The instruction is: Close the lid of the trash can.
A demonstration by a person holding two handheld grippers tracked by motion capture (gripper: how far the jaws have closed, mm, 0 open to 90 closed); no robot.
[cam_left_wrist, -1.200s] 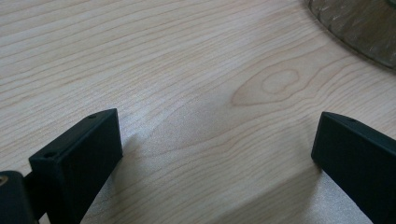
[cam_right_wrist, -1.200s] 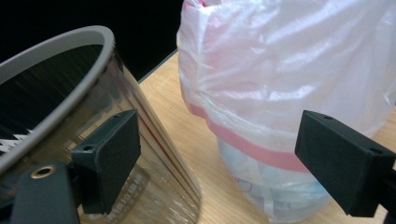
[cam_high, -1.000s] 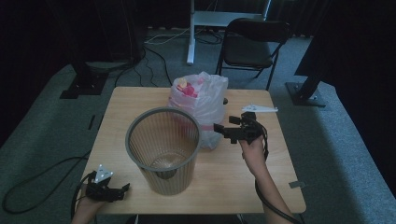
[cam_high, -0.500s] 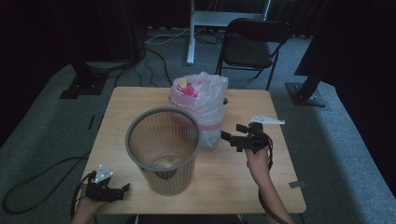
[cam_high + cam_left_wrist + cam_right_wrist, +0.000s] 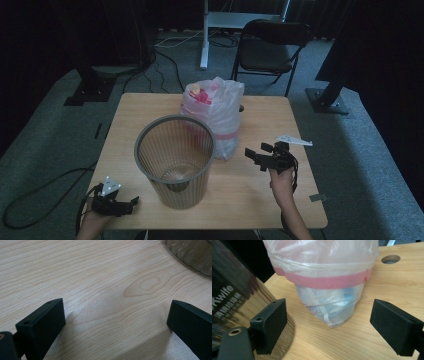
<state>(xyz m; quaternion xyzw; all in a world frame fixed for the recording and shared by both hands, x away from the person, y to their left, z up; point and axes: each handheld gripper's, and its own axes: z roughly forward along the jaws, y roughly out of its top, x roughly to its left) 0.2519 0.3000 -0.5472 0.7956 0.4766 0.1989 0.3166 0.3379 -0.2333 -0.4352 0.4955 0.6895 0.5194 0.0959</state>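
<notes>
The plastic bag (image 5: 216, 116), filled and banded pink, stands just behind the mesh wastebasket (image 5: 175, 159), touching it. Right gripper (image 5: 256, 159), jaws wide and empty, sits right of the wastebasket, aimed at the bag's base. Left gripper (image 5: 131, 204), jaws wide, rests at the wastebasket's front-left.

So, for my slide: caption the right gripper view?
Open right gripper facing a filled plastic bag beside the mesh bin.

1. The tabletop (image 5: 300, 130) is pale wood with fine grain lines and one oval knot ring.
2. The bag (image 5: 220, 117) is translucent white plastic with a pink band; pink and yellow pieces show at its top.
3. The mesh bin (image 5: 175, 160) is grey.
4. Both grippers' fingers (image 5: 270, 322) are matt black.
5. The chair (image 5: 272, 45) is black.
</notes>
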